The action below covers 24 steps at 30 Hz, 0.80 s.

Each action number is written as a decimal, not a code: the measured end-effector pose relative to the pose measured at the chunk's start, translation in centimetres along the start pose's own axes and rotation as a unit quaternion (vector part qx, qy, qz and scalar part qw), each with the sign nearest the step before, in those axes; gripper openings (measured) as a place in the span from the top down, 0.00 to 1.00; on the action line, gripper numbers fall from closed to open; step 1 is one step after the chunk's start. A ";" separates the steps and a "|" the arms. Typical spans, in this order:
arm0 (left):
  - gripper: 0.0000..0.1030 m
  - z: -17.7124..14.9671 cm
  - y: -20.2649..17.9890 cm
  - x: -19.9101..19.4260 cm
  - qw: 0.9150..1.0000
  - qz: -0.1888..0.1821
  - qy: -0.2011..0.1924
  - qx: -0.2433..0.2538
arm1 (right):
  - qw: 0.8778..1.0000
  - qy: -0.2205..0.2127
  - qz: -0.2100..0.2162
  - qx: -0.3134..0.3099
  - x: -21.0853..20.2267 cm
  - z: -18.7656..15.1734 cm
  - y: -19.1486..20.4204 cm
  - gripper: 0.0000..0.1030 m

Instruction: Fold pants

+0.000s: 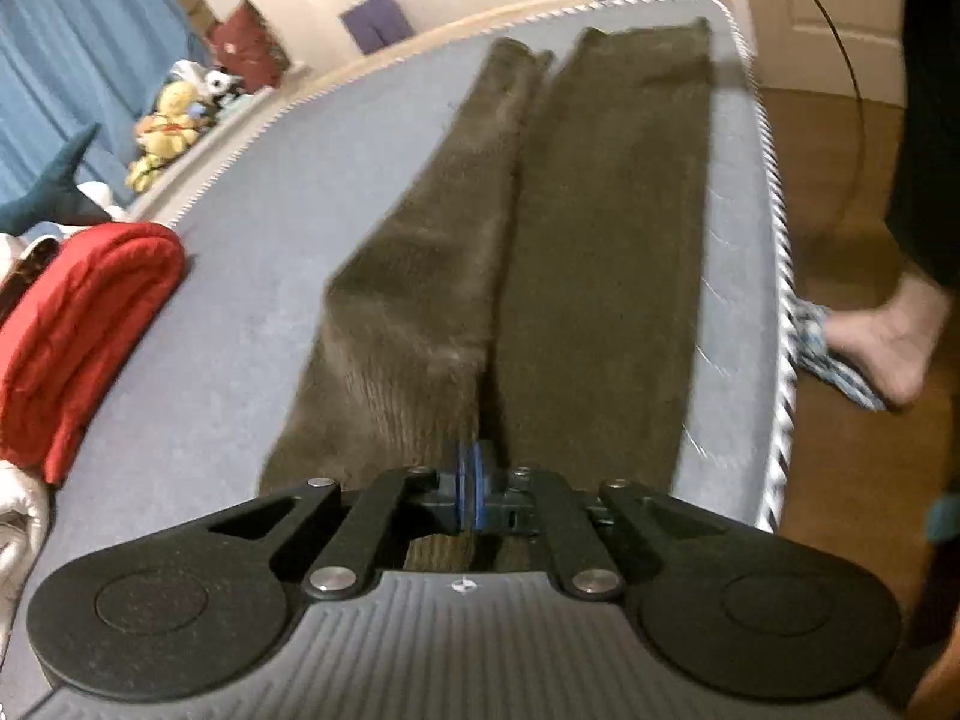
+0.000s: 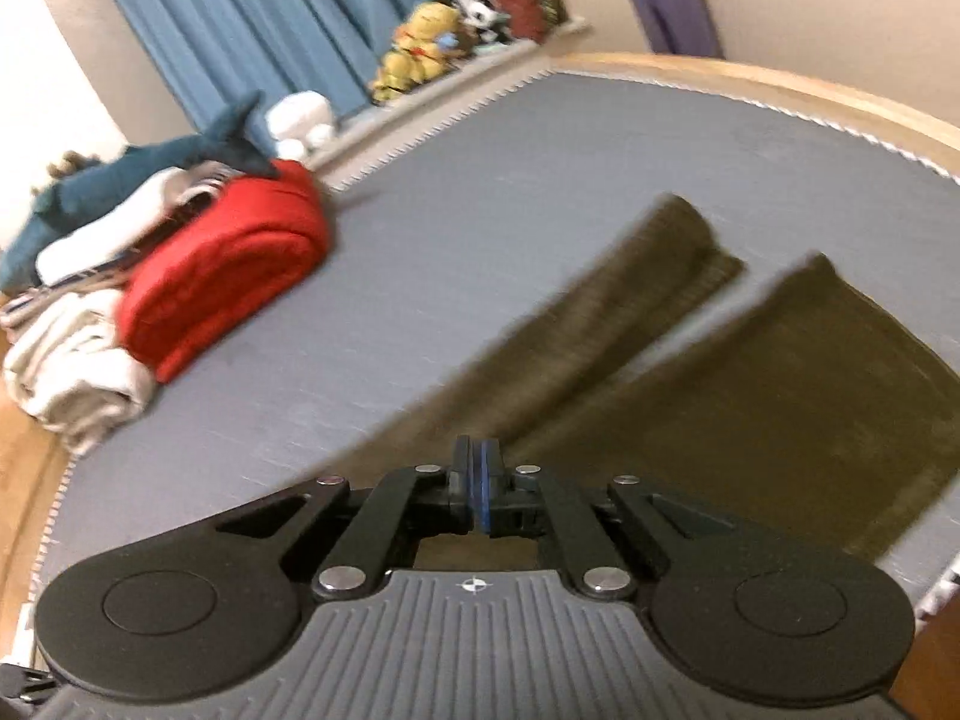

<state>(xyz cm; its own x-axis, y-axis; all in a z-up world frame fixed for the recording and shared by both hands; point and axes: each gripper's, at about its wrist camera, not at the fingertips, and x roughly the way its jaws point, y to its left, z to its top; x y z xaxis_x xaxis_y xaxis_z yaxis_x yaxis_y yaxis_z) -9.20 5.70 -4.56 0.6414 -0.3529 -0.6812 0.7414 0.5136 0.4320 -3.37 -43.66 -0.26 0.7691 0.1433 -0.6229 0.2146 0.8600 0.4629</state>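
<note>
Dim, blurred, perhaps motion-smeared fisheye views.

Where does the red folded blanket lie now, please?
The red folded blanket lies on the grey mattress, at the left of both wrist views, beside a pile of pale bedding and apart from the brown pants.

Pants (image 1: 540,252) dark olive-brown, ribbed. Mattress (image 1: 252,300) grey-blue w/ white-striped piping. Folded blanket (image 2: 228,264) red. Curtains (image 2: 240,18) blue. Plush toy (image 2: 420,42) yellow. Gripper pads (image 1: 471,492) blue, arms black.

Both wrist views low over the mattress (image 1: 228,360), sharing the pants (image 1: 540,276)
</note>
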 end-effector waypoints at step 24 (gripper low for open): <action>0.53 1.7 -0.3 10.8 0.996 0.027 0.076 -0.024 | 0.984 0.034 -0.026 0.171 20.0 3.1 -3.9 0.68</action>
<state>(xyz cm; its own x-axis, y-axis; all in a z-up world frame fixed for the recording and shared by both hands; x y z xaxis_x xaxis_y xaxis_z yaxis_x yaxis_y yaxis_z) -2.14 0.45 -11.05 0.6397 -0.2024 -0.7415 0.6938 0.5671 0.4438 13.01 -45.67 -12.53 0.7123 0.1458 -0.6865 0.4512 0.6541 0.6071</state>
